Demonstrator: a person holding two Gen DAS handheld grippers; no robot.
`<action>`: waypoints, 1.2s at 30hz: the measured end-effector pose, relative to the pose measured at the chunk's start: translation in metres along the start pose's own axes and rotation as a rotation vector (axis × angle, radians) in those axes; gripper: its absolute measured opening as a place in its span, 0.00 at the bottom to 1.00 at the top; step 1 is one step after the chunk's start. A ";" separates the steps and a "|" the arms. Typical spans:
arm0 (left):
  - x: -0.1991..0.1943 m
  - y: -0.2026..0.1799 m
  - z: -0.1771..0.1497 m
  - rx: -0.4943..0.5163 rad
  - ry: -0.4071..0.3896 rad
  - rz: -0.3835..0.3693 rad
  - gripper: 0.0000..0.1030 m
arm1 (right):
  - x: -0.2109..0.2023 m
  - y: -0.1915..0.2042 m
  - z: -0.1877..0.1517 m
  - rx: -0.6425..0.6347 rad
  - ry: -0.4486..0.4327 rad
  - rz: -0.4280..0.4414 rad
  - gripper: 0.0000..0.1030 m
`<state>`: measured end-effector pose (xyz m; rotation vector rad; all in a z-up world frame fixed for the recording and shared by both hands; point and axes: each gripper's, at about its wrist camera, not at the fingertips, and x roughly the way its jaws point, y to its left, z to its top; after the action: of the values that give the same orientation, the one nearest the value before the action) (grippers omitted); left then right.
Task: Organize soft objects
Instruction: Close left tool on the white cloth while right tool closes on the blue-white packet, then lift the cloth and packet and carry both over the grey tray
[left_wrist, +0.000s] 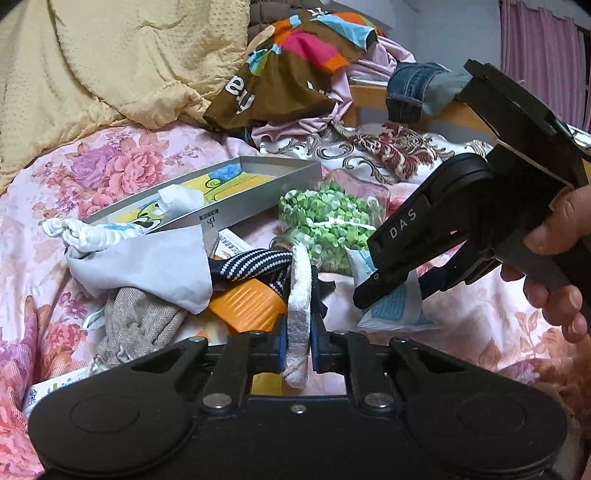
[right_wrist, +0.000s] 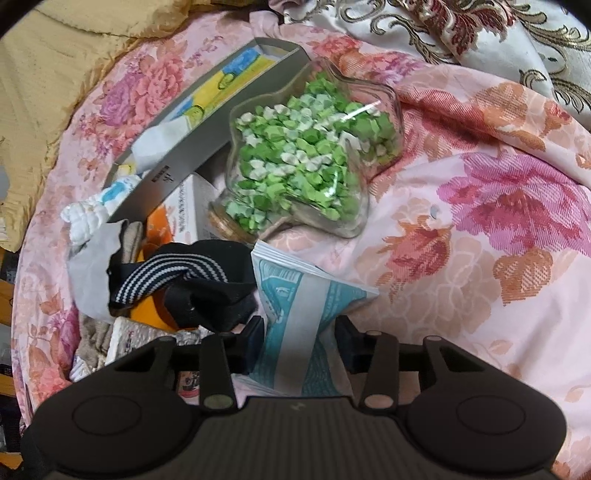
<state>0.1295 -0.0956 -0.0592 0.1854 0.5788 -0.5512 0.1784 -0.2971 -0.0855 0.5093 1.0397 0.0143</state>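
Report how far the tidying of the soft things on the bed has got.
Early. Nothing looks sorted yet. In hand: the left gripper is clamped on a white padded strip, and the right gripper straddles a teal-and-white packet. Left: the grey pouch, beige knit cloth and striped band lie heaped beside the jar of green paper stars.

White textured pad (left_wrist: 299, 295) stands on edge, clamped; teal-and-white soft packet (right_wrist: 295, 317) lies, perhaps pinched, on the floral bedspread (right_wrist: 461, 258).

Left gripper (left_wrist: 299, 345): jaws nearly together, blue pads clamped on a thin white strip.
Right gripper (right_wrist: 299, 343): tilted downward, jaws part-closed, pads against a teal-and-white packet.
Right hand (left_wrist: 554, 266): fingers wrapped round handle.
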 end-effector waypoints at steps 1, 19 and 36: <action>-0.001 0.000 0.001 -0.006 -0.005 0.000 0.12 | -0.002 0.002 0.000 -0.016 -0.014 -0.009 0.44; -0.026 0.026 0.021 -0.187 -0.134 -0.008 0.12 | -0.045 0.029 -0.002 -0.177 -0.251 0.032 0.44; -0.043 0.058 0.044 -0.341 -0.208 0.066 0.12 | -0.064 0.056 -0.005 -0.274 -0.430 0.094 0.45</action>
<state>0.1513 -0.0416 0.0019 -0.1734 0.4539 -0.3951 0.1532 -0.2619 -0.0122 0.2921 0.5802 0.1240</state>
